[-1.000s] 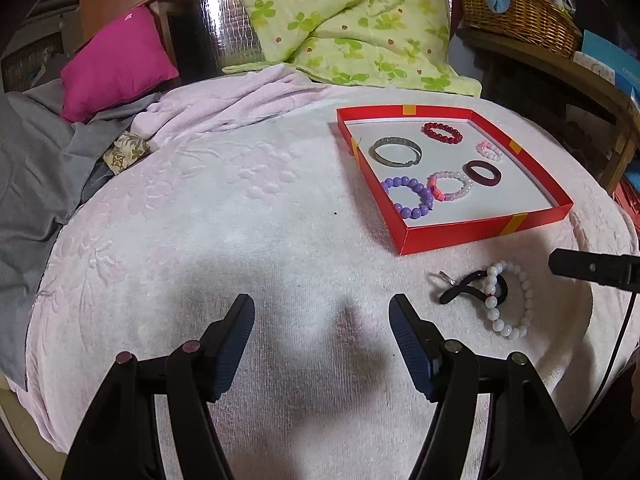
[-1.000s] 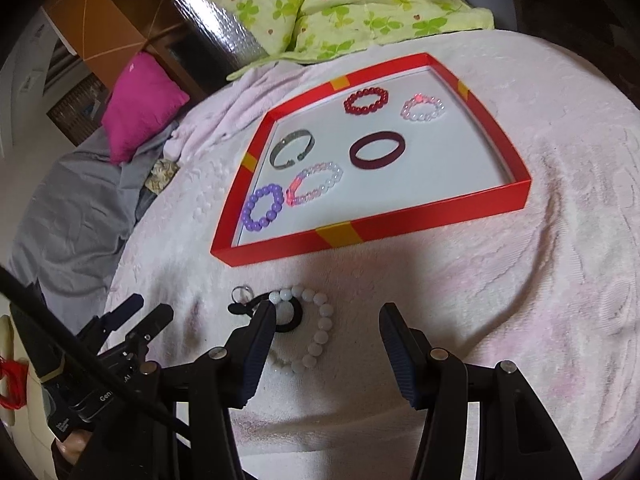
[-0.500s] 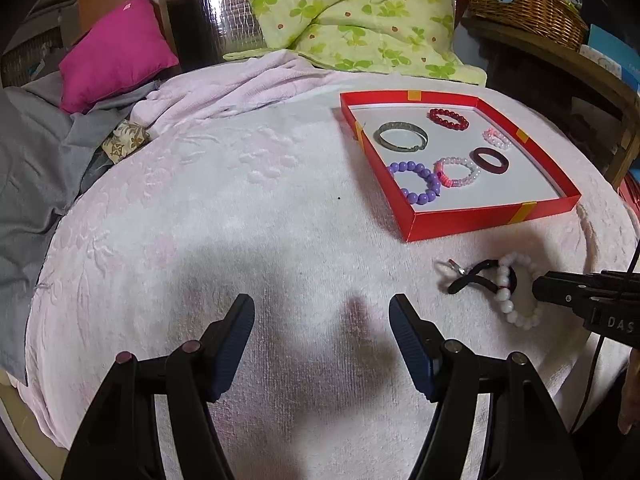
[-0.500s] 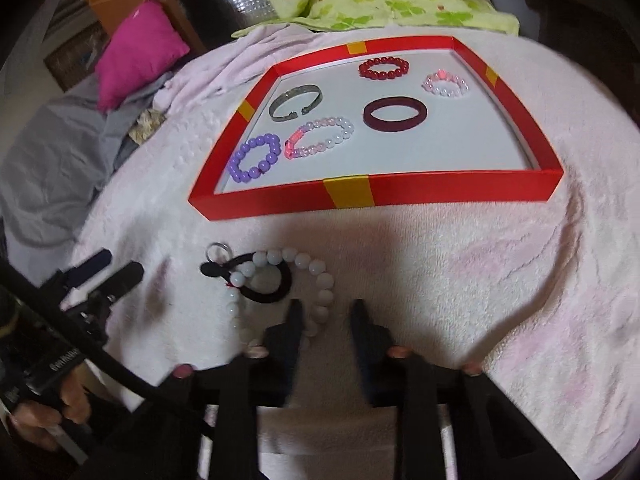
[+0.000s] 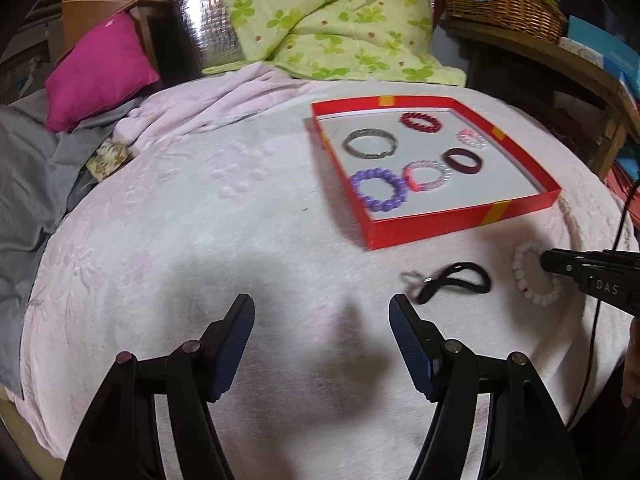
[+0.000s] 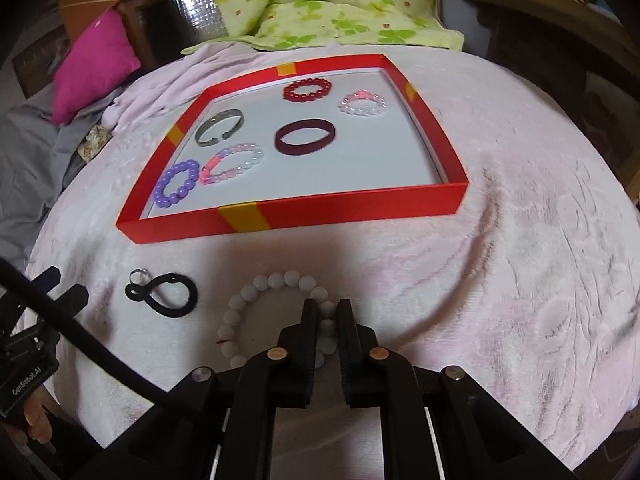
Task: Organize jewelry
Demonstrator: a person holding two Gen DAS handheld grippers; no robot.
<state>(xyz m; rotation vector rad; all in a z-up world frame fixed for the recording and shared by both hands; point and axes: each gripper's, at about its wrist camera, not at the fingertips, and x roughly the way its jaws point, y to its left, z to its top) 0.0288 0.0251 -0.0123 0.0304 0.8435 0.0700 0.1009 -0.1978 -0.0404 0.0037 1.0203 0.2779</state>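
Closing on the white bead bracelet, our right claw has gone from wide apart a second ago to clamped on its right-hand beads. We see the bracelet now pulled clear of the black cord loop. Left claw unchanged, apart over bare blanket, red tray beyond.

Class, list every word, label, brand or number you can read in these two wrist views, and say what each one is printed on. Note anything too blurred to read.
"DAS": white letters on the black body of the right gripper, seen in the left wrist view.
"GenRobot.AI": white print on the black body of the left gripper, seen in the right wrist view.
Blue box on the shelf: no print can be made out.
Red tray: plain yellow patches, no text.
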